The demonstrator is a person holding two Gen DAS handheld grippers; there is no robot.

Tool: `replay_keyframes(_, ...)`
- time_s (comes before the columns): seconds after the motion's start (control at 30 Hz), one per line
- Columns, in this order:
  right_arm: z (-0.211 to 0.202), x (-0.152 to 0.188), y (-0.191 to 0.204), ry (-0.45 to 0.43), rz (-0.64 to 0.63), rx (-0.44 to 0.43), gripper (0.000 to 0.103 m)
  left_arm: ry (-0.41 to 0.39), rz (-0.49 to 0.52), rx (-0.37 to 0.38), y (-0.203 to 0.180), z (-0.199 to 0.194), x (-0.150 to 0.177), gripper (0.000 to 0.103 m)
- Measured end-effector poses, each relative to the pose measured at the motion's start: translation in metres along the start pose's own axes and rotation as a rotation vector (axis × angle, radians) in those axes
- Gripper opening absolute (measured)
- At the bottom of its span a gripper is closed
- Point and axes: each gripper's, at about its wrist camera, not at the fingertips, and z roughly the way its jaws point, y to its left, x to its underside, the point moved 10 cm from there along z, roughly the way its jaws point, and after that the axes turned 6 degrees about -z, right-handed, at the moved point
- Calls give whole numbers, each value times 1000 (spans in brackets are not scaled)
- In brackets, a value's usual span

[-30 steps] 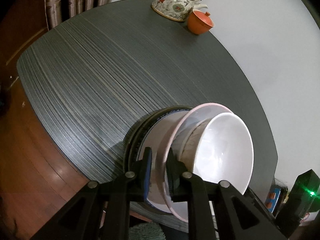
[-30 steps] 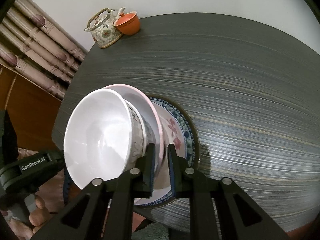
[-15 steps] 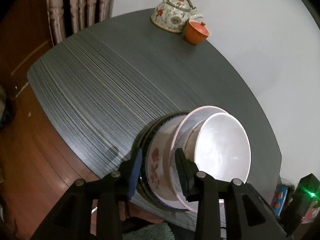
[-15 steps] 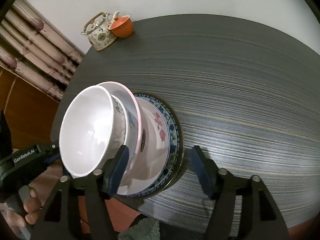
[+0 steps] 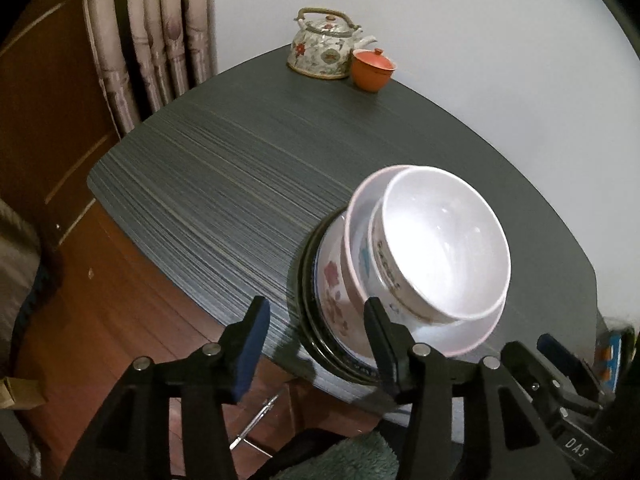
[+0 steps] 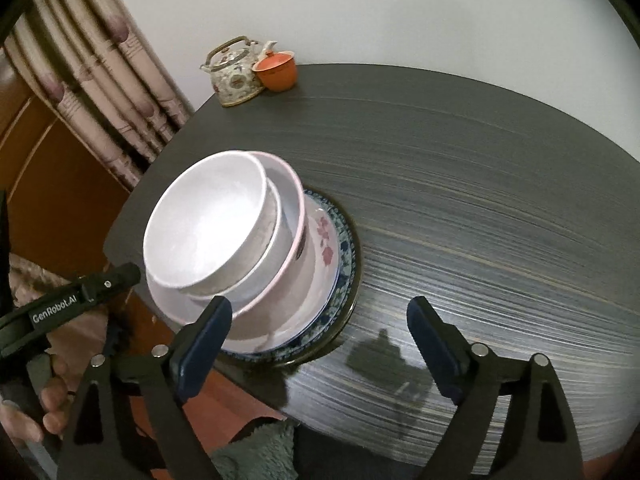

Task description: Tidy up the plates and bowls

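Observation:
A stack of dishes stands near the front edge of the dark table (image 5: 240, 160). A white bowl (image 5: 444, 248) sits on top, nested in a patterned bowl and a pink-rimmed bowl (image 5: 460, 336). Under them lie a floral plate (image 5: 332, 288) with a blue rim and a dark plate. My left gripper (image 5: 316, 332) is opening at the stack's left side, its pads touching nothing. My right gripper (image 6: 320, 332) is opening wide in front of the floral plate (image 6: 324, 240) and white bowl (image 6: 208, 232), also clear of them. A hand (image 6: 52, 400) holds the left gripper.
A flowered teapot (image 5: 324, 52) and an orange lidded cup (image 5: 372, 70) stand at the table's far edge by the white wall. Curtains (image 5: 152, 40) hang at the left. A green fuzzy cloth (image 6: 256, 452) lies below the table's front edge.
Both grippers were shut on the plate rims a second ago. They have let go, spread their jaws and drawn back and up from the stack, which stays on the table.

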Motion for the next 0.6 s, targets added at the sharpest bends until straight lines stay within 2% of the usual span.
replay_keyframes(0.17, -1, 9, 9, -1, -35, -2, 102, -10, 33, -19, -6, -3, 11, 55)
replay_keyframes(0.6, -5, 15, 20, -5, -83, -10, 102, -11, 74, -53, -14, -3, 14, 55)
